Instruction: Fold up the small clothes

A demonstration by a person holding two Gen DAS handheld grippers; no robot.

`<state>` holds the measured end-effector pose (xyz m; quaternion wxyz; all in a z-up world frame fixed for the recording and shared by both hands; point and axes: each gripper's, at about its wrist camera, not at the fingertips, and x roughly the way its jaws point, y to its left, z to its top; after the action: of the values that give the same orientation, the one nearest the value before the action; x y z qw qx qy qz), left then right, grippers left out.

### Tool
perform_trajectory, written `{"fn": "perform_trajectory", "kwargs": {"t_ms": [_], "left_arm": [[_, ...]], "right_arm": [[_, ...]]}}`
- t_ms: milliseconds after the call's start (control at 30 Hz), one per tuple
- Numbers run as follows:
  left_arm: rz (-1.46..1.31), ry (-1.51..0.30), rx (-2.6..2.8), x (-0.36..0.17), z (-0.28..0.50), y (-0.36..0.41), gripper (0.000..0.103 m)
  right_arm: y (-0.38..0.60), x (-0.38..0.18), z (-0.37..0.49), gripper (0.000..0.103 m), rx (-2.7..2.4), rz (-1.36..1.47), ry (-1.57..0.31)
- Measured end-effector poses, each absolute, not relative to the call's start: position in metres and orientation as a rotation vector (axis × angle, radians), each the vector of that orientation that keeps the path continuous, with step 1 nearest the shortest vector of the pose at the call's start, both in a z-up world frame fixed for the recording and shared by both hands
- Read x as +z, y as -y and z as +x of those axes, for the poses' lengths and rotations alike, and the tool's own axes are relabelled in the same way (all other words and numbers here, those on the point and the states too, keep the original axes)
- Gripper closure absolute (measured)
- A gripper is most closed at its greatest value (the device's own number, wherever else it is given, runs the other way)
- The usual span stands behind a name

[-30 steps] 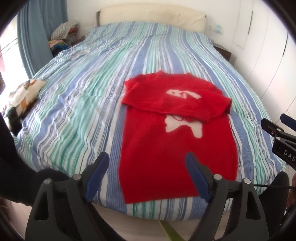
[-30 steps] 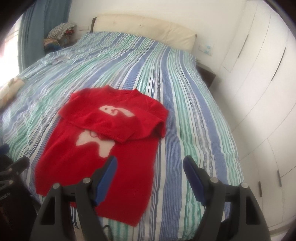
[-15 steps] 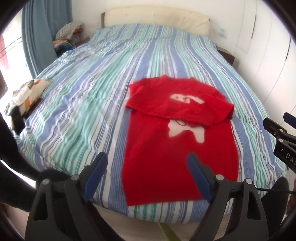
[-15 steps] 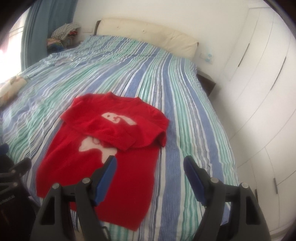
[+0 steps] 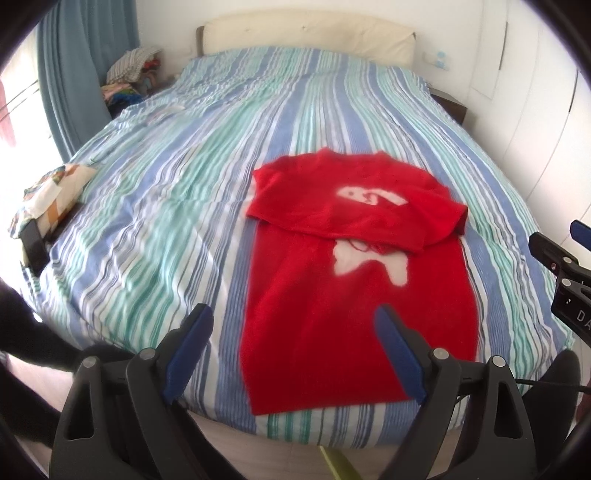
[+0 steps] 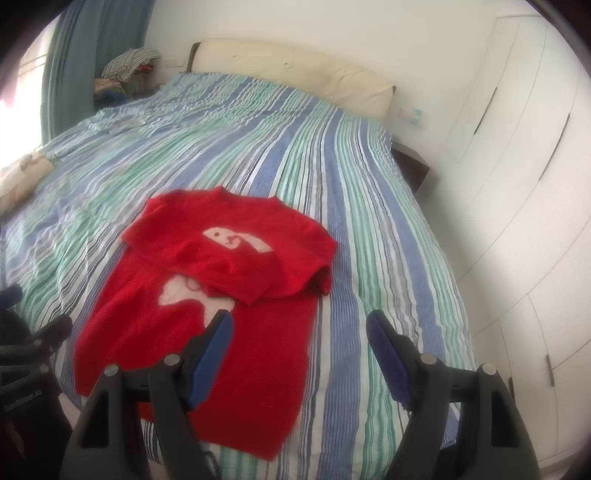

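Red sweater (image 5: 354,295) lies flat on the near part of the bed (image 5: 184,177), its bottom hem close to the near edge of the striped blue, green and white cover. Its upper part, with the sleeves, is folded down over the chest, so that a white patch (image 5: 371,195) shows on the folded layer and another white patch (image 5: 373,264) shows just below the fold on the body. In the right wrist view the same sweater (image 6: 207,332) sits left of centre, with bare striped cover to its right. The left hand-held gripper (image 5: 295,332) hangs over the near edge of the bed, above the lower left part of the sweater, its blue-padded jaws standing wide apart with nothing gripped between them. The right hand-held gripper (image 6: 299,336) hangs over the sweater's lower right corner, its jaws also well apart and empty; neither touches the cloth. A cream headboard (image 5: 306,35) stands at the far end of the bed. A blue curtain (image 5: 85,62) hangs at far left, with a pile of clothes (image 5: 133,66) beside it. White wardrobe doors (image 6: 517,184) line the right wall. A patterned cushion (image 5: 51,195) lies at the left edge of the bed.
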<state>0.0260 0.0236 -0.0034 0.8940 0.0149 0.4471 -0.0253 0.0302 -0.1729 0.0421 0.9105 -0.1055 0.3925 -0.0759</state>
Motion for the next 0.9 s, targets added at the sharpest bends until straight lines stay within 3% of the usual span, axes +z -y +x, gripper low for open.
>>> {"fn": "perform_trajectory", "kwargs": {"t_ms": [900], "left_arm": [[0.0,-0.923,-0.066,0.003,0.034,-0.021,0.011]], "right_arm": [[0.162,0.048,0.039,0.029,-0.177,-0.245,-0.797]]}}
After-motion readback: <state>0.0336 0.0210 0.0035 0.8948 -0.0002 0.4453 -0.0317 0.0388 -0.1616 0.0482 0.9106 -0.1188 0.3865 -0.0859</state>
